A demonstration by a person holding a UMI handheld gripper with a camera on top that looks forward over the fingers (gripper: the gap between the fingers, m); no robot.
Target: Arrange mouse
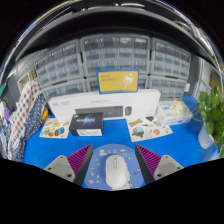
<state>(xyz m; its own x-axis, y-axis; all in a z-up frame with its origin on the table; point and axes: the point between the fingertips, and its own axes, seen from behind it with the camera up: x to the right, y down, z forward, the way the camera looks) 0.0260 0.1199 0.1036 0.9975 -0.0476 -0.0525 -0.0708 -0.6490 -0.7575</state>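
Your tongs sit open around the mouse, which rests on the blue bench between the pads, gaps unclear. Beyond the mouse: dark box, then white keyboard box. Risk: off-centre squeeze on the rounded shell pops it forward.

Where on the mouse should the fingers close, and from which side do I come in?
Grip the white mouse across its two long flanks, coming straight from behind. It lies lengthwise between the open fingers on the blue mat, likely narrow enough to pinch there; its rounded top would probably slip.
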